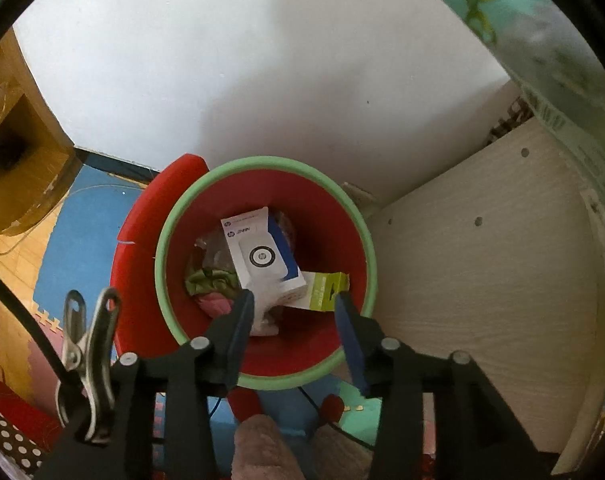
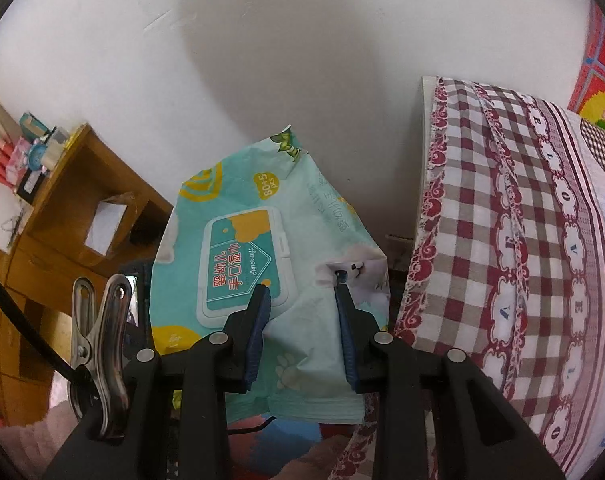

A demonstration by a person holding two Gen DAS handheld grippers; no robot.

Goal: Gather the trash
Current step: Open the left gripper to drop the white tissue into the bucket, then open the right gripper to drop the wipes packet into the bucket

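Several trash pieces already in red bin (image 1: pixel 344 216), white box (image 1: pixel 262 256) on top. Left gripper (image 1: pixel 294 300) released, empty above bin. Right gripper (image 2: pixel 302 294) grasping wipes pack (image 2: pixel 238 248); pack not yet in bin.

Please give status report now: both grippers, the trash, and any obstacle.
Left gripper open, empty, above red bin. White box and green carton already inside bin. Right gripper shut on wet-wipes pack. No obstacle seen over bin.
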